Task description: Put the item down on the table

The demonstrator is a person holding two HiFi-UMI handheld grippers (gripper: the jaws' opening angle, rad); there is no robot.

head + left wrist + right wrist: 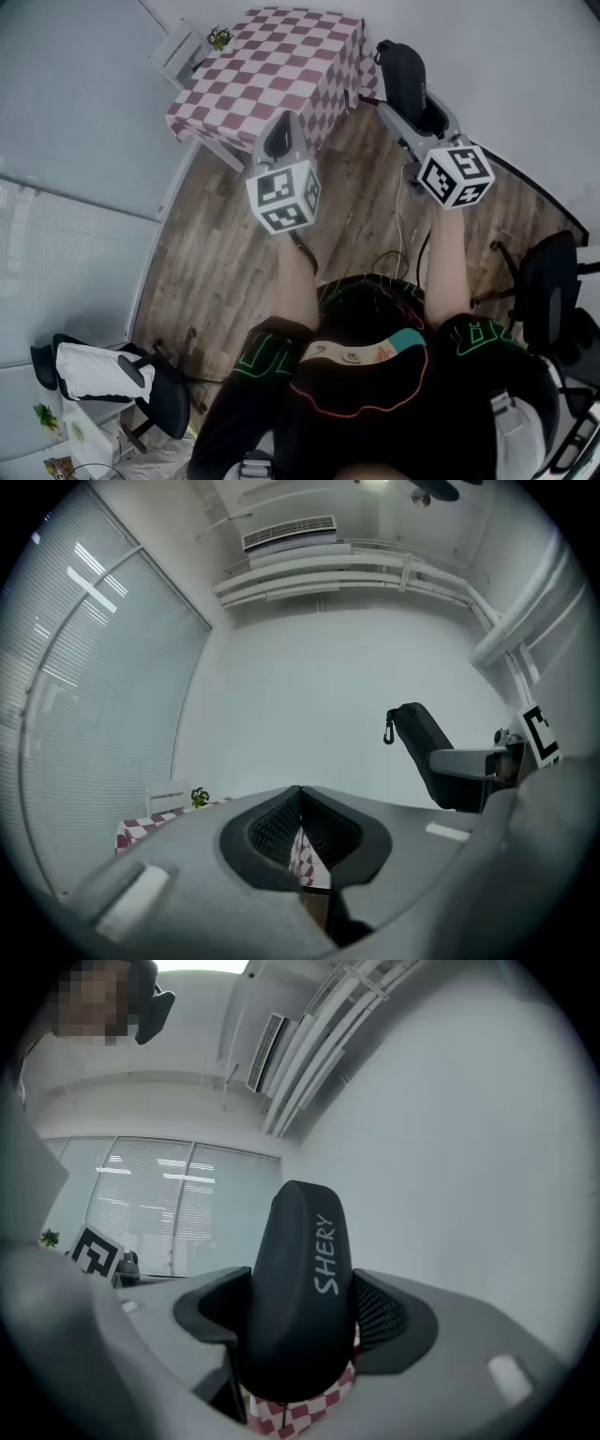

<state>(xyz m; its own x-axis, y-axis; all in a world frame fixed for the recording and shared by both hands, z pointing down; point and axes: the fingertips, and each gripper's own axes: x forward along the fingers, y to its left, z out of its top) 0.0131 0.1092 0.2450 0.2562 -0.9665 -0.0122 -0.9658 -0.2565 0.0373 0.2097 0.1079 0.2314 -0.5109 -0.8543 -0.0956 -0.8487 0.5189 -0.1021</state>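
My right gripper (418,111) is shut on a black zip case (403,77), which stands up out of the jaws. In the right gripper view the case (302,1279) bears the word SHERY and both pads press on its sides. The left gripper view shows the same case (420,747) with a small clip hanging at its top. My left gripper (279,141) is shut with nothing in it; its pads (272,829) meet at the tips. Ahead of both grippers stands the table (281,66) with a red and white checked cloth. Neither gripper is over it.
A white rack (178,52) and a small green plant (220,37) stand at the table's far left corner. A black office chair (553,281) is at the right, another chair with a white cloth (103,370) at the lower left. Cables (398,248) lie on the wood floor.
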